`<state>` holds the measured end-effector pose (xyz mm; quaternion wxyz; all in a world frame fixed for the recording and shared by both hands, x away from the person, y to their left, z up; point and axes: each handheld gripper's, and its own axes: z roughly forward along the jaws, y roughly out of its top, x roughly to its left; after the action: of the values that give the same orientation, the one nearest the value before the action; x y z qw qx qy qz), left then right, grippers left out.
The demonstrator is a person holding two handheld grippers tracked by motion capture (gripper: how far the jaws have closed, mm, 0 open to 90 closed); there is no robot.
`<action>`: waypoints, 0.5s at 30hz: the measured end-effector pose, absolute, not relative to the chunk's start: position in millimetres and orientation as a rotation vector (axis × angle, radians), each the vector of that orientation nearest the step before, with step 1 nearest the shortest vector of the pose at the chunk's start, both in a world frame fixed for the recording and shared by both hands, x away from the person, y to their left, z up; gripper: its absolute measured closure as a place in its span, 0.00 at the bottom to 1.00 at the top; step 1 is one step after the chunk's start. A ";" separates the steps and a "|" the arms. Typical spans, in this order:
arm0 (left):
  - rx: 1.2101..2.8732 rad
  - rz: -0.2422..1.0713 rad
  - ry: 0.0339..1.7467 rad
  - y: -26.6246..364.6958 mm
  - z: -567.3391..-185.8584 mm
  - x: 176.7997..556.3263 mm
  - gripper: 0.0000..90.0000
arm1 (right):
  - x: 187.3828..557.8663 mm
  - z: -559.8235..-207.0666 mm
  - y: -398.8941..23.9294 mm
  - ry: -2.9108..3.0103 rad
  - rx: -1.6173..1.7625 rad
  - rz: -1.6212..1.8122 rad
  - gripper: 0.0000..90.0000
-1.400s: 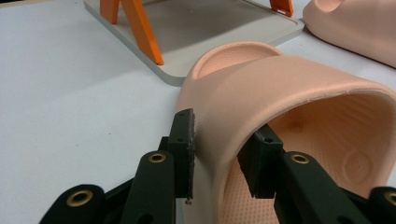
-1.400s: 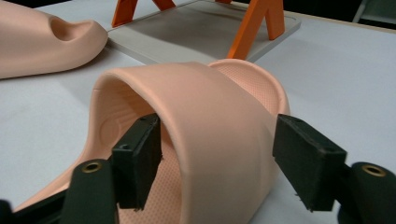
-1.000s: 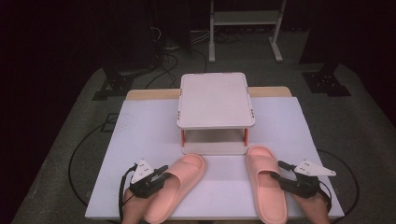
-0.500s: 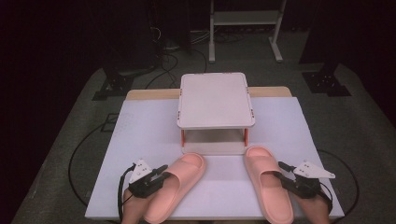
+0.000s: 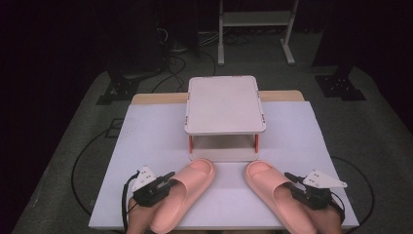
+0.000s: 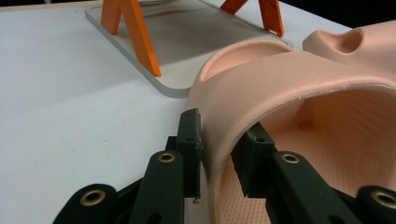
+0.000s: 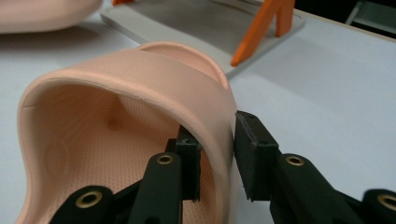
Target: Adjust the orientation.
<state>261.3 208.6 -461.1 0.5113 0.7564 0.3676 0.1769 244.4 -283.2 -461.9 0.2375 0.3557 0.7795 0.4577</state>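
Observation:
Two pink slippers lie toes-forward on the white table cover, in front of a small two-tier rack (image 5: 225,102). My left gripper (image 5: 168,179) is shut on the outer side of the left slipper's (image 5: 182,195) strap. In the left gripper view one pad (image 6: 191,140) is outside the strap wall (image 6: 289,79) and the other inside. My right gripper (image 5: 291,180) has just been closing on the right slipper (image 5: 272,192). Its pads (image 7: 252,135) now clamp the strap's outer wall (image 7: 140,79) from both sides. Both slippers rest on the table.
The rack has orange legs (image 6: 135,32) and a grey base plate (image 7: 196,23) just beyond the slipper toes. The white cover (image 5: 146,136) has bare room on either side of the rack. Cables trail on the dark floor (image 5: 87,161) around the table.
The right gripper has nudged in slightly against the right slipper's side. The slippers, the rack and the left gripper have kept their places.

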 end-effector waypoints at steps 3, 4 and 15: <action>1.807 0.413 0.882 209.9 -460.2 261.1 0.82 | 241.5 -457.4 -277.8 2.132 0.953 1.279 0.79; 1.796 0.404 0.885 210.0 -460.1 260.8 0.82 | 241.0 -456.3 -275.7 2.133 0.942 1.284 0.79; 1.748 0.361 0.873 208.5 -457.1 258.6 0.82 | 237.3 -448.0 -270.1 2.122 0.920 1.335 0.80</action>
<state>258.6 208.5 -457.1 0.5457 0.7372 0.3682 0.1523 237.3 -270.1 -448.0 0.2335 0.3351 0.7725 0.4862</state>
